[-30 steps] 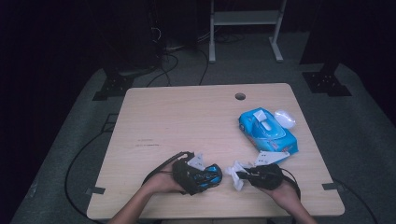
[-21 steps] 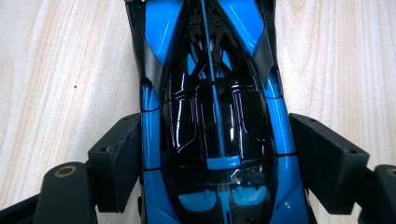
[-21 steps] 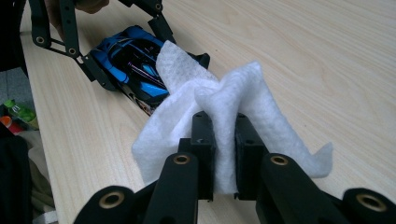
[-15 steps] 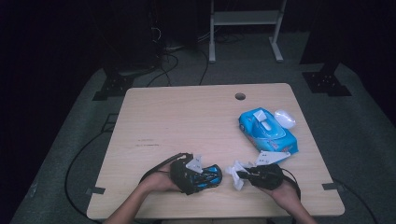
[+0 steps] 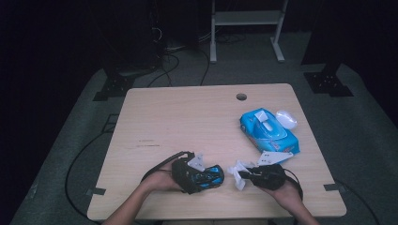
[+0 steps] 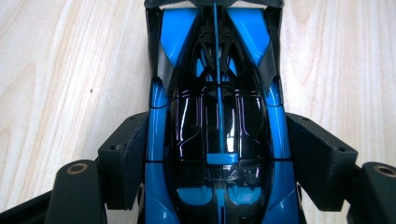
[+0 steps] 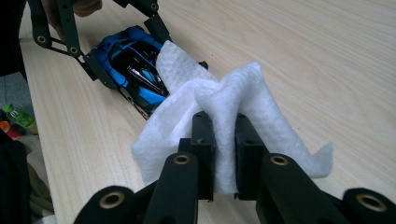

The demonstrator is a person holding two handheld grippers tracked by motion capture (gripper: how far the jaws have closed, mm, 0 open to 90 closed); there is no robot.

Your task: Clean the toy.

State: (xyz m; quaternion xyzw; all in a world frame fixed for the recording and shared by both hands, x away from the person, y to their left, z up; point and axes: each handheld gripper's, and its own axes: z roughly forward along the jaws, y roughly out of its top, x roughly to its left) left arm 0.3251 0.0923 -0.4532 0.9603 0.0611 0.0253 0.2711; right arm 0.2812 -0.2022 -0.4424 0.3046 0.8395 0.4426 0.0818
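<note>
On the worktop (image 5: pixel 187 122), the left hand-held gripper (image 6: pixel 219 154), jaws just closing, clamps what looks like a blue toy car (image 6: pixel 217 116), while the right hand-held gripper (image 7: pixel 223 140) pinches a white wipe (image 7: pixel 233 102).

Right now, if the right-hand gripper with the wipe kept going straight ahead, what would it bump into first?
Probably the blue toy car held by the left gripper; the wipe already reaches it, though depth is uncertain.
</note>
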